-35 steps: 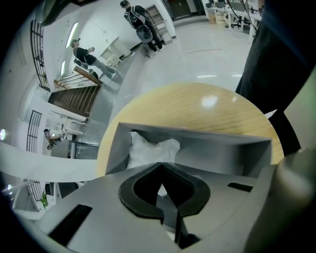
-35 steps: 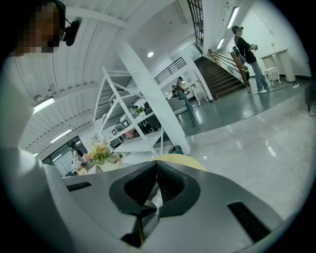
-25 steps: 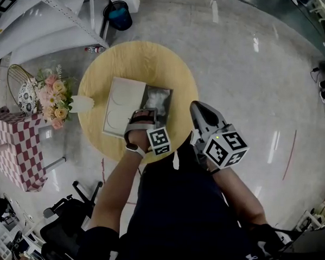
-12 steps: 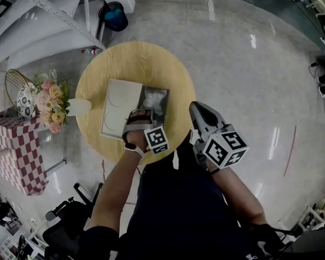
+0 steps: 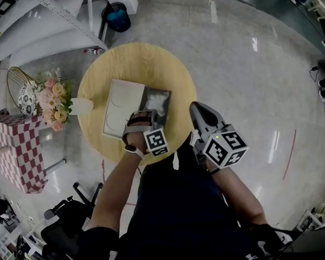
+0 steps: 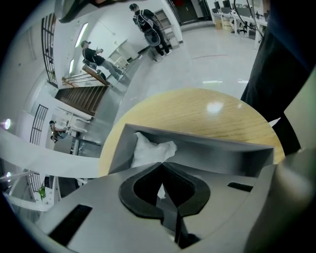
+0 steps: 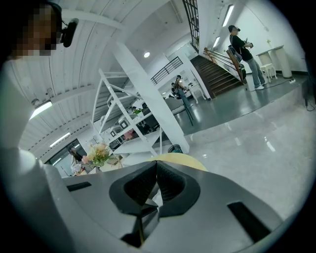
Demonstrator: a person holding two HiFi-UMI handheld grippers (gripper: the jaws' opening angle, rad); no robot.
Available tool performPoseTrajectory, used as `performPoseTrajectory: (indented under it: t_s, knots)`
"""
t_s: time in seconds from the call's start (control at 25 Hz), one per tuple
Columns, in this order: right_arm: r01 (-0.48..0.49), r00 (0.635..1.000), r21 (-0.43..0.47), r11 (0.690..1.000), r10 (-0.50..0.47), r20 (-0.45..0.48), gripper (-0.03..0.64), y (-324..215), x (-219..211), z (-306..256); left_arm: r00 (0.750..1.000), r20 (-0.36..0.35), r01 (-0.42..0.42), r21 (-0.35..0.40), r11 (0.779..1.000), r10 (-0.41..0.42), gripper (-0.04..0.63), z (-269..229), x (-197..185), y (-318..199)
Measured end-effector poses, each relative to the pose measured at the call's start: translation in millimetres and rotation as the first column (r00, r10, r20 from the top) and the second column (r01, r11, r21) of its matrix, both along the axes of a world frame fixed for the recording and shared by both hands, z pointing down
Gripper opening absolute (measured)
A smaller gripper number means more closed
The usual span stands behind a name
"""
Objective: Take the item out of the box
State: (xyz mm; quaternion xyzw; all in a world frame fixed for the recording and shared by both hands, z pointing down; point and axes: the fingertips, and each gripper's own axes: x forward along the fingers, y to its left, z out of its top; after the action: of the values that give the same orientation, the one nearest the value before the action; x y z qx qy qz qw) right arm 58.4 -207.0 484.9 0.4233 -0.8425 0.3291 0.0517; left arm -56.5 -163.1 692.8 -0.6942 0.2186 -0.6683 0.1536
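An open grey box (image 5: 168, 95) sits on a round wooden table (image 5: 139, 60), with its white lid (image 5: 119, 108) lying flat on its left. A crumpled white item (image 5: 156, 101) lies inside. My left gripper (image 5: 143, 114) reaches into the box over its near edge. In the left gripper view the box wall (image 6: 222, 153) runs across and the white item (image 6: 148, 147) lies just past my left gripper (image 6: 160, 164). Its jaws are closed together, with a thin white sliver of the item between them. My right gripper (image 5: 196, 107) hovers off the table's right side, shut and empty (image 7: 156, 162).
A vase of flowers (image 5: 53, 96) and a red checkered stand (image 5: 12, 146) are left of the table. A dark bin (image 5: 119, 16) and white stair beams lie beyond it. A black chair (image 5: 65, 225) is at the lower left. People stand far off near stairs.
The left gripper's jaws have closed inside the box at the white item. The box, the lid and the right gripper stay where they were.
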Motion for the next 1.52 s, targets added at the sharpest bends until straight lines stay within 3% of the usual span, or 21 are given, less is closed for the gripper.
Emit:
performPoseTrajectory:
  t_s: [0.36,0.8,1.04,1.52]
  knots:
    - [0.043,0.999,0.017,0.999,-0.043,0.001,0.012,2.6,-13.2,-7.8,0.994,-0.095,0.066,0.081,0.995,-0.058,0.017,-35.7,-3.4,4.1]
    - [0.073,0.997,0.056,0.996,-0.074,0.004,0.012,7.8,-19.7,-25.9,0.977,-0.193,0.129,0.214,0.968,-0.087,0.017,-100.4,-1.9,4.8]
    - [0.067,0.998,0.101,0.993,-0.068,0.007,0.012,3.0,-15.2,-45.0,0.952,-0.284,0.198,0.291,0.936,-0.113,0.017,-154.7,2.1,-0.2]
    - [0.059,0.998,0.213,0.975,-0.066,0.023,0.012,-1.3,-16.4,-94.6,0.897,-0.437,0.268,0.44,0.857,-0.056,0.017,-266.6,4.3,3.5]
